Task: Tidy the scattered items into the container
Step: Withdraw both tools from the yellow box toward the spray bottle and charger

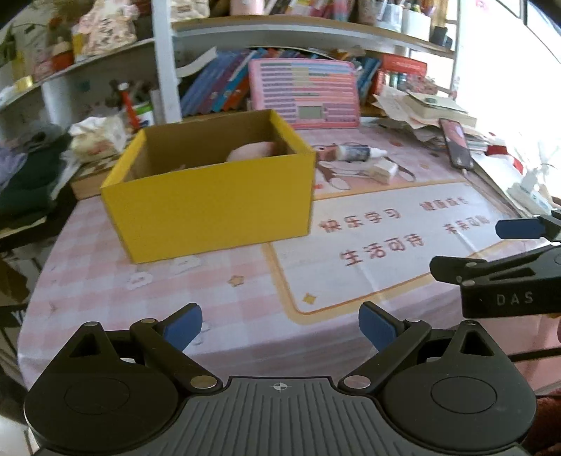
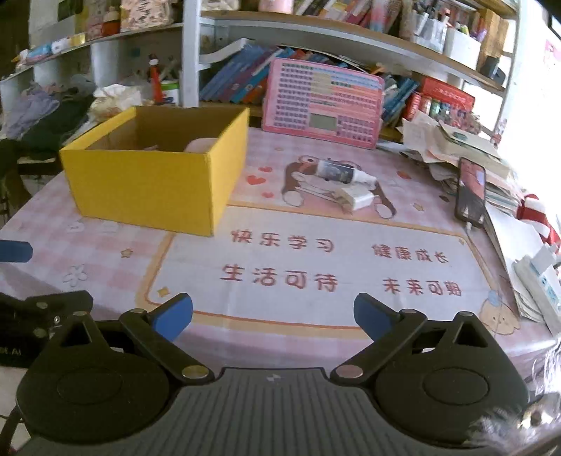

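An open yellow cardboard box (image 1: 214, 207) (image 2: 150, 182) stands on the pink checked table, with a pale pink item (image 1: 250, 151) (image 2: 201, 143) lying inside. Right of the box lie a small bottle with a white nozzle (image 1: 357, 153) (image 2: 338, 172) and a white charger block (image 1: 384, 170) (image 2: 357, 197). My left gripper (image 1: 280, 328) hovers open over the near table edge, nothing between its blue pads. My right gripper (image 2: 273, 317) is open too, empty, near the front edge; it also shows at the right of the left wrist view as the right gripper (image 1: 491, 247).
A pink keyboard-like learning board (image 2: 322, 101) leans against books at the back. A phone (image 2: 471, 189) rests against a paper pile (image 2: 452, 147) at the right. Clothes (image 2: 45, 115) are heaped at the left. Shelves (image 2: 315, 31) of clutter hang above.
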A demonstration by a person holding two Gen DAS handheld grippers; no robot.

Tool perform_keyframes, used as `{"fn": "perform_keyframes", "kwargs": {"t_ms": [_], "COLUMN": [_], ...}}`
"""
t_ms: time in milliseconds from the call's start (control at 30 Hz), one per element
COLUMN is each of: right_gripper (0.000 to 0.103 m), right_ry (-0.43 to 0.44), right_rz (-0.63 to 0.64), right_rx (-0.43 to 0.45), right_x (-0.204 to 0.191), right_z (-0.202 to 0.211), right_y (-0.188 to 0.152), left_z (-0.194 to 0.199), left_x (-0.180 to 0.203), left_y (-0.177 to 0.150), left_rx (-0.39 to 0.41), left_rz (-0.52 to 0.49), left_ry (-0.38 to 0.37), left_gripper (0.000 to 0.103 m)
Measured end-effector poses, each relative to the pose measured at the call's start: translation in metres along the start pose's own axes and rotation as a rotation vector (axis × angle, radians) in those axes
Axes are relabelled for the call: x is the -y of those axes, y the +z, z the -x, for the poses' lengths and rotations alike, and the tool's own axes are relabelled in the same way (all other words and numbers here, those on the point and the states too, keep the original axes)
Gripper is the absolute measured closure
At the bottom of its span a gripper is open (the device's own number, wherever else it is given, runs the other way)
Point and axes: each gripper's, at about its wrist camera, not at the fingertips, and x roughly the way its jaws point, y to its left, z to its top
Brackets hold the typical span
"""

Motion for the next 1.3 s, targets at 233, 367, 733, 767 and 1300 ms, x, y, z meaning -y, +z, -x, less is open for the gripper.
{"fn": "perform_keyframes", "kwargs": {"t_ms": [233,367,733,767,1300], "right_gripper": [0.003,0.003,0.003,0.003,0.003], "right_ry": [-0.018,-0.029,-0.067,-0.07,-0.136], "right_rz": [-0.024,-0.018,-0.065,-0.068,-0.096], "right_rx": [-0.017,-0.016,-0.026,-0.027,-0.086], "right_x": [0.019,0.025,0.054,0.057,0.122], "right_z": [-0.001,0.001,-0.005,-0.006,-0.037], "right_y": [-0.002,-0.004,-0.004,-0.004,0.004], "left_z": [-0.002,-0.006,-0.018,-0.02,-0.077], "left_x": [0.014,0.022,0.046,0.049,0.097], "left_y": [0.003,0.005,0.021,0.024,0.058], "left_rx": [0.005,-0.001,0.021,0.023,-0.007], "left_rz": [-0.003,-0.011,-0.055,-0.058,-0.058], "left_ry": [-0.047,-0.07,-0.135,-0.141,-0.238], "left_gripper": [0.005,0.005,0.005,0.005,0.005]}}
